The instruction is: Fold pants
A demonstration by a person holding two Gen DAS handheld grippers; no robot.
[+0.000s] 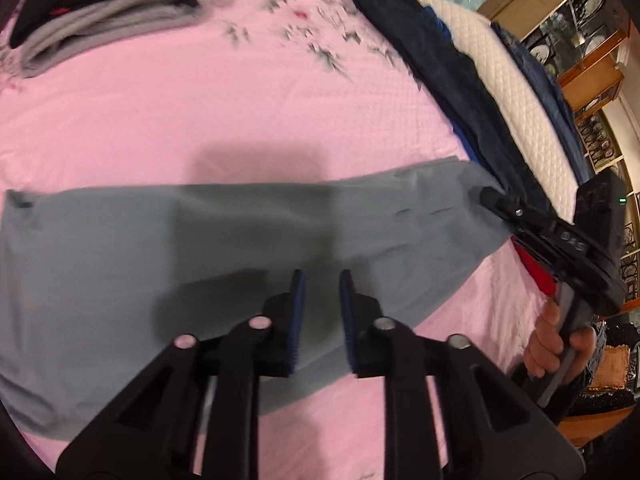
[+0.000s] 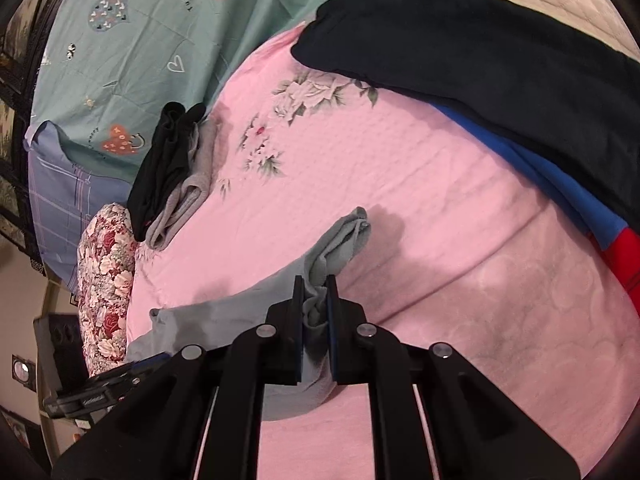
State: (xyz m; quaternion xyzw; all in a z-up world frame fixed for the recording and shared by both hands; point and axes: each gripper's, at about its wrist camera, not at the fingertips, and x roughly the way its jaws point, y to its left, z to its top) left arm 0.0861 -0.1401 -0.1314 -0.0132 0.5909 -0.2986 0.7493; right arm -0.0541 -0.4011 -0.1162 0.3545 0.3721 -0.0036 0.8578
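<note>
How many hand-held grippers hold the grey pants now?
1. The right hand-held gripper clamps the bunched end of the grey pants. The left hand-held gripper hangs open above them.

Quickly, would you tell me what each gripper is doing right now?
Left gripper: open, empty, above the grey pants.
Right gripper: shut on a bunched end of the grey pants.

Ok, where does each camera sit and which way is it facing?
Left wrist: on the left gripper, above the bed, looking down at the grey pants spread on the pink sheet; its open fingers show, plus the right gripper and hand.
Right wrist: on the right gripper, looking along the bed toward the folded pile; its fingers pinch a pants end.
Shared: pants, sheet, pile, dark clothes.
</note>
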